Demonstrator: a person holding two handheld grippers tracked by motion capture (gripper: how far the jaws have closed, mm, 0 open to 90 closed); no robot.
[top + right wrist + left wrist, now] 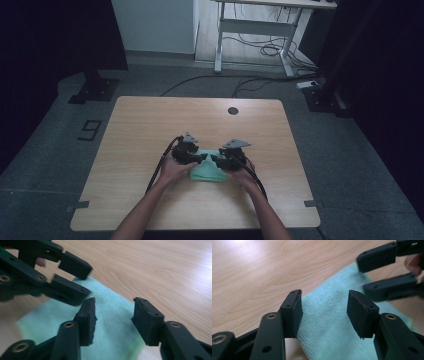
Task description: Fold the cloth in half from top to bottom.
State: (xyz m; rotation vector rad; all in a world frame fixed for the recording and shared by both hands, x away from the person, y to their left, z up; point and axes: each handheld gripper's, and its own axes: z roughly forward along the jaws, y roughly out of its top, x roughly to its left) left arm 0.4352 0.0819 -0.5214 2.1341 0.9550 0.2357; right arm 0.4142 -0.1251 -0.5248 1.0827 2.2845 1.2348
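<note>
You are holding the left gripper [192, 156] and right gripper [223, 161] over the green cloth [207, 172], fingers spread, pinching nothing. The cloth is lying mid-counter [150, 125], with bare wood lying all around it to every counter edge.

A light wooden table [150, 130] — on it, near the front edge, lies a folded mint-green cloth [207, 173].

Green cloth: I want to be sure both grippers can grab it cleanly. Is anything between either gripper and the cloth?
Nothing visible. The cloth lies flat on the bare table. The left gripper and right gripper hover just over it, jaws apart, cloth showing between them, with no other object there.
</note>
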